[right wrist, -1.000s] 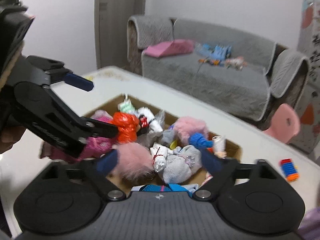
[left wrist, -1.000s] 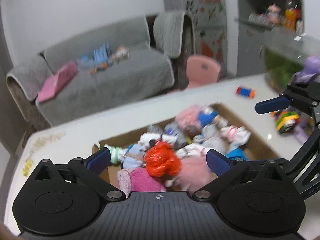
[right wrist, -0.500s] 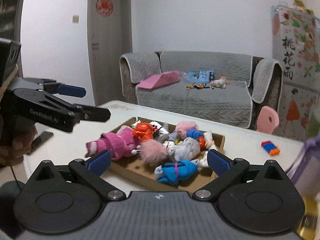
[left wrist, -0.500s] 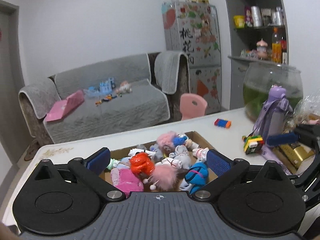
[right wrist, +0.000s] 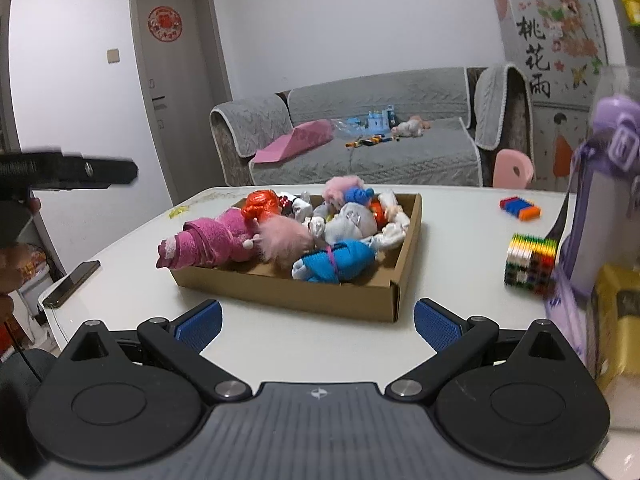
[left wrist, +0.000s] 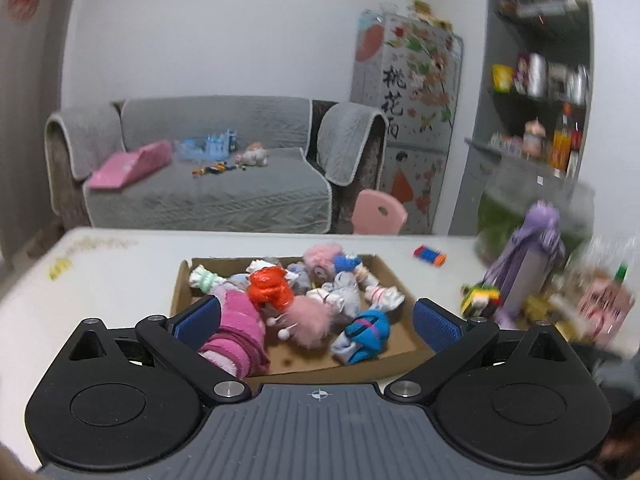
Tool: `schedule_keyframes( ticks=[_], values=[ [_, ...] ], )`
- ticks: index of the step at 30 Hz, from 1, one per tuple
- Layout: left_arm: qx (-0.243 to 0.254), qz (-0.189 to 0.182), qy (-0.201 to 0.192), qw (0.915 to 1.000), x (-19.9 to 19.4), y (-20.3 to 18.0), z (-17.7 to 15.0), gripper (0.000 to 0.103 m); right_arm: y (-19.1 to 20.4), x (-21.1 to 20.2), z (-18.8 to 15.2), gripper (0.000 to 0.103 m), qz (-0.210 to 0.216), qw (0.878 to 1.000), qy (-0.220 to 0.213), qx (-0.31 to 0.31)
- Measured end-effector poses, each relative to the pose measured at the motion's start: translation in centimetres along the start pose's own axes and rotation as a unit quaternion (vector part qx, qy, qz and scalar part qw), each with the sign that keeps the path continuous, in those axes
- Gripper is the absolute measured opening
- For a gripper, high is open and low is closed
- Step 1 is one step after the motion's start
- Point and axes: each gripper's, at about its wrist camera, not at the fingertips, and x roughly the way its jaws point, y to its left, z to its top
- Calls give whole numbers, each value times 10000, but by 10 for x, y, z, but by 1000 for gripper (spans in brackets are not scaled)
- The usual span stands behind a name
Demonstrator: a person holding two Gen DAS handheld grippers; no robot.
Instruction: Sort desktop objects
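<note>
Hovering over white tabletop (right wrist: 460, 248), right hand-held gripper (right wrist: 318, 320) and left hand-held gripper (left wrist: 316, 318) both gaped wide, empty. Beyond them, cardboard tray (right wrist: 304, 294) held heaped soft toys (right wrist: 280, 236). Further right, block cube (right wrist: 530, 258) stood beside purple bottle (right wrist: 600, 200).

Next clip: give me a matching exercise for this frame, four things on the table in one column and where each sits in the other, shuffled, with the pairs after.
Things:
1. blue rolled sock
2. phone
3. rainbow block cube
4. small blue, red and orange brick

Places:
A. on the bare table, far side, right of the cardboard tray
B. inside the tray, at its near edge
C. flat at the table's left edge
D. beside the purple bottle, right of the tray

Pairs: 1-B, 2-C, 3-D, 4-A
</note>
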Motion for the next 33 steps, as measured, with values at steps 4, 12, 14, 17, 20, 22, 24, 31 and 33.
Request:
schedule_keyframes(
  ticks=[4,12,14,17,20,22,24,31,33],
  values=[
    [121,520,-37,9986,3,2,4,102,-7,4,-16,102,45,9998,-63,165],
    [570,904,-118,9942,0,-6,6,102,-15,8,-26,102,-13,9991,-119,418],
    [609,894,-127,9941,0,-8,7,102,-15,8,-27,102,-31,9989,-107,456],
    [735,1000,-175,9921,-1,-13,7,102,-15,7,-28,102,-41,9990,-96,440],
    [785,1043,-233,9912,-3,-15,7,102,-12,7,-29,102,-24,9992,-73,384],
    [787,1043,-239,9911,-4,-14,7,102,-10,7,-29,102,1,9994,-63,347],
    [776,1010,-197,9917,-4,-14,8,102,-9,7,-29,102,-4,9994,-65,329],
    [909,1038,-221,9902,-8,-19,7,102,-12,3,-29,102,33,9989,-127,445],
    [902,1014,-200,9906,-8,-19,7,102,-12,3,-29,102,46,9989,-132,447]
  ],
)
